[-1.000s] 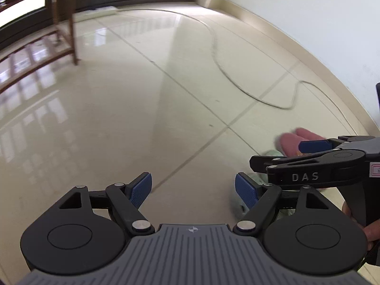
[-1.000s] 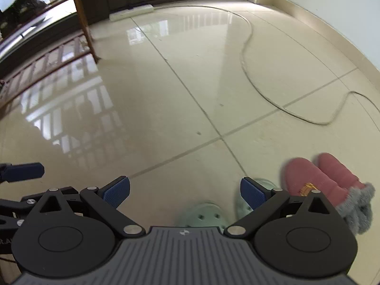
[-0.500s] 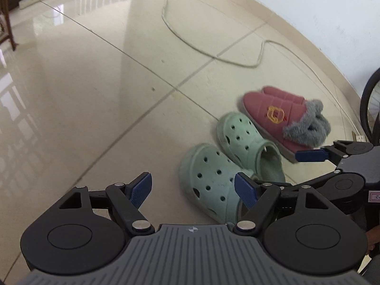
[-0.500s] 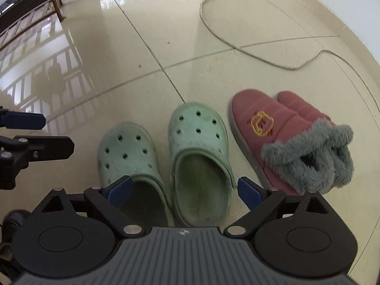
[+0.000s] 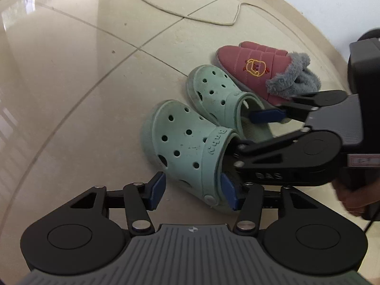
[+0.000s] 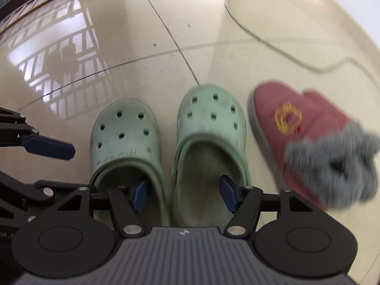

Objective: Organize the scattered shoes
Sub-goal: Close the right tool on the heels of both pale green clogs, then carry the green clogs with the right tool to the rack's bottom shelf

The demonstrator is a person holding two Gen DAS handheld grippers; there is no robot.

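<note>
Tiled floor (image 5: 71, 83) | both hand-held grippers (image 5: 193, 191) (image 6: 182, 196) apart, straddling green clogs (image 5: 180, 142)

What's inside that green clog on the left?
Inside the left green clog, one blue finger of the right gripper and one of the left gripper. Its insole is mostly hidden.

Two mint green clogs (image 6: 209, 130) side by side, upright, beside fur-cuffed pink slippers (image 6: 296, 128) on tile

The pink slippers (image 6: 308, 142) are smeared by motion blur in the right wrist view, so the yellow emblem can't be made out. The heel of the near green clog (image 5: 187, 147) is hidden behind the right gripper (image 5: 239, 142); the second slipper is mostly covered.
</note>
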